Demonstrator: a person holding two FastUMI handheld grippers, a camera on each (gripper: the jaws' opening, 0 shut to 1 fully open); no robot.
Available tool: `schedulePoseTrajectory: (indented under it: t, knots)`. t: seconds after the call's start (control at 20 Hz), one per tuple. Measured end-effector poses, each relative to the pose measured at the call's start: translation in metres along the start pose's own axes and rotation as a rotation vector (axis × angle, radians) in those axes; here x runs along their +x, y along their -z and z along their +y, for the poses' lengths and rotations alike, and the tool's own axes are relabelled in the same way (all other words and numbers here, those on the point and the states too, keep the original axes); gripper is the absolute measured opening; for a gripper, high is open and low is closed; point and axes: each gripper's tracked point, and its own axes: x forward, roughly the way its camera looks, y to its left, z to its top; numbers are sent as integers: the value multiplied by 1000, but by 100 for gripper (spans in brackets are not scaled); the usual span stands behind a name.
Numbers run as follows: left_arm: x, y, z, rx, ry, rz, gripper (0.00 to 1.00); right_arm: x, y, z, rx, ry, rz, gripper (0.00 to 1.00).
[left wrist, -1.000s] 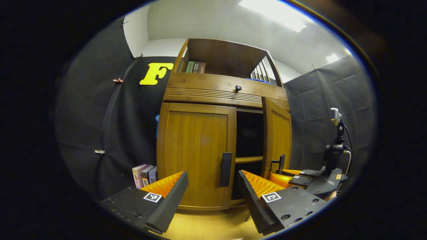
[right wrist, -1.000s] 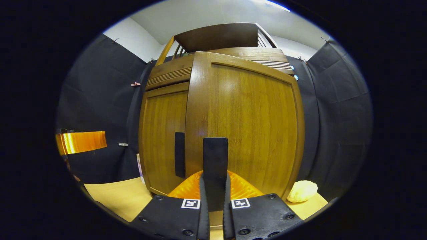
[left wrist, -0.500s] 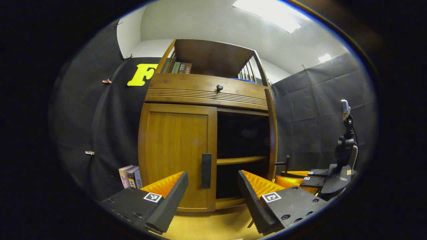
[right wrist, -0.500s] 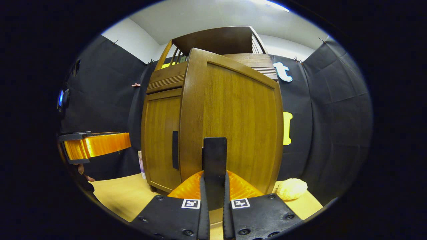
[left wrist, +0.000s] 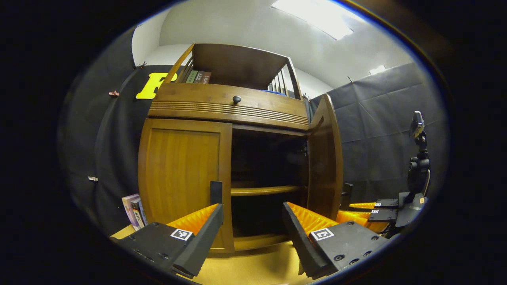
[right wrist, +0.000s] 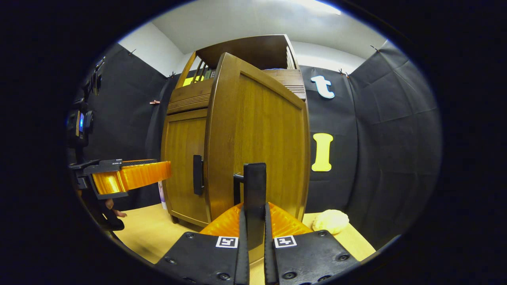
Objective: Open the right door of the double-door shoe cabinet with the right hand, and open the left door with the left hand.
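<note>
Gripping the right door's handle point(right wrist: 254, 186), the right hand-held gripper point(right wrist: 253, 241) is clamped shut on it; the right door point(left wrist: 323, 158) stands wide. The left hand-held gripper point(left wrist: 251, 221) gapes empty near the closed left door point(left wrist: 182, 174). Overswinging could strain the hinges or shift the cabinet point(left wrist: 229, 105).

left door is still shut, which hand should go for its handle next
Left. The left gripper is open, facing the left door's handle; the right gripper is shut on the right door's handle.
</note>
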Motion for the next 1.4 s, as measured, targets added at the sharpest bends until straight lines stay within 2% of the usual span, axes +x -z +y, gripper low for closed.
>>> schedulePoseTrajectory:
  t: [0.05, 0.15, 0.35, 0.55, 0.6, 0.65, 0.7, 0.75, 0.8, 0.85, 0.9, 1.0, 1.05, 1.15, 1.2, 1.25, 1.3, 1.35, 1.4]
  knots:
    - [3, 2, -7, -1, 9, 1, 93, -3, -1, -5, -5, 9, 1, 18]
    - [8, 5, -18, -1, 30, 6, 93, -9, -3, -15, -23, 35, -1, 18]
    - [20, 6, -45, -7, 74, -8, 93, -20, -5, -46, -17, 100, -4, 18]
    - [28, 6, -74, -11, 122, -18, 93, -33, -11, -88, -63, 198, -18, 17]
    - [31, 4, -78, -13, 128, -22, 93, -37, -14, -98, -71, 220, -23, 13]
    - [32, 3, -84, -18, 134, -27, 93, -39, -17, -104, -59, 222, -26, 22]
    - [35, 3, -88, -24, 137, -28, 89, -41, -20, -107, -40, 223, -31, 2]
    - [36, 4, -90, -28, 141, -25, 89, -45, -22, -111, -32, 232, -37, 21]
    - [37, 5, -92, -30, 141, -21, 89, -50, -23, -117, -38, 250, -41, 2]
    - [39, 7, -92, -32, 140, -17, 89, -55, -25, -123, -49, 271, -47, 1]
    - [41, 6, -91, -36, 140, -15, 93, -62, -28, -129, -60, 296, -57, 11]
    - [39, 5, -88, -41, 137, -21, 89, -78, -39, -138, -76, 349, -88, 11]
    - [37, 4, -86, -36, 126, -26, 93, -85, -44, -138, -78, 359, -102, 11]
    - [31, 4, -79, -32, 108, -37, 93, -96, -51, -119, -31, 314, -126, 12]
    - [30, 3, -76, -38, 105, -40, 89, -99, -53, -111, -12, 298, -131, 12]
    - [31, 3, -72, -47, 103, -41, 93, -100, -53, -106, -3, 287, -130, 12]
    - [31, 4, -66, -57, 97, -38, 89, -98, -52, -99, -3, 272, -125, 12]
    - [32, 5, -59, -66, 86, -32, 93, -99, -50, -95, -6, 247, -123, 2]
    - [33, 5, -53, -69, 72, -27, 93, -95, -49, -86, -12, 220, -121, 12]
